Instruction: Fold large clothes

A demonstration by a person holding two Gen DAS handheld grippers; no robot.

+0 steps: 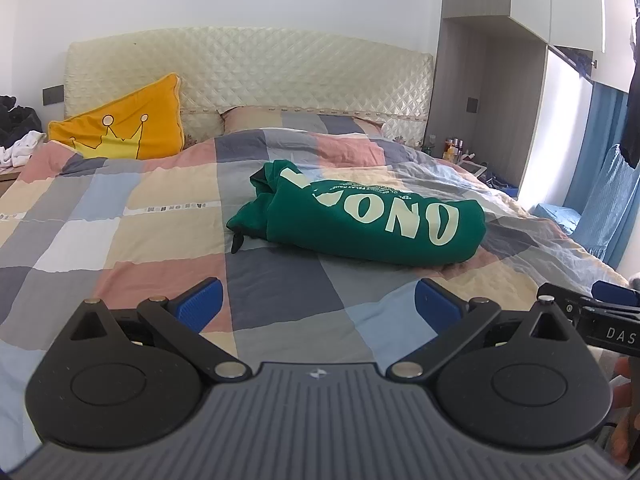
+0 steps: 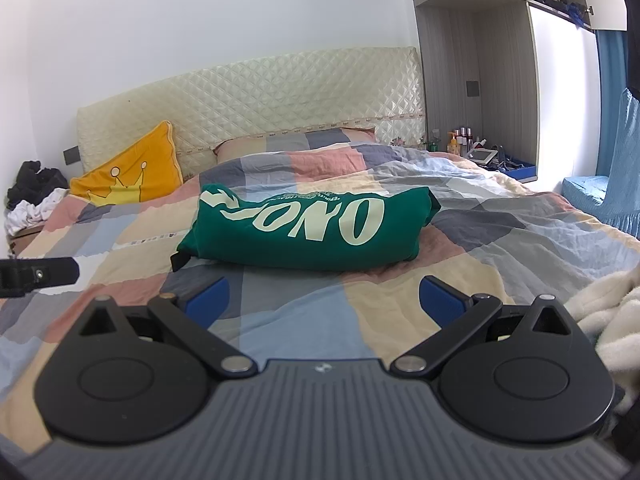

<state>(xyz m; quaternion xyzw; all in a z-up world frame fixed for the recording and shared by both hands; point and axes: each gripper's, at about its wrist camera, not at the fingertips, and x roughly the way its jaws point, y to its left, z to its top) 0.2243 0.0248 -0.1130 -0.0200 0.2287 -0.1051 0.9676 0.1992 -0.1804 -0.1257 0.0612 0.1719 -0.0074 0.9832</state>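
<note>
A green sweatshirt with large cream letters lies bunched into a thick bundle in the middle of the bed; in the right wrist view the same green sweatshirt sits just ahead. My left gripper hovers over the quilt short of it, open, blue pads wide apart and nothing between them. My right gripper is also open and empty, a little nearer the garment's front edge. Part of the other gripper shows at the right edge of the left view and the left edge of the right view.
The bed carries a patchwork quilt with a yellow crown cushion against the padded headboard. A nightstand with bottles stands at the right. A fluffy white fabric lies close by my right gripper. Clothes pile at the left.
</note>
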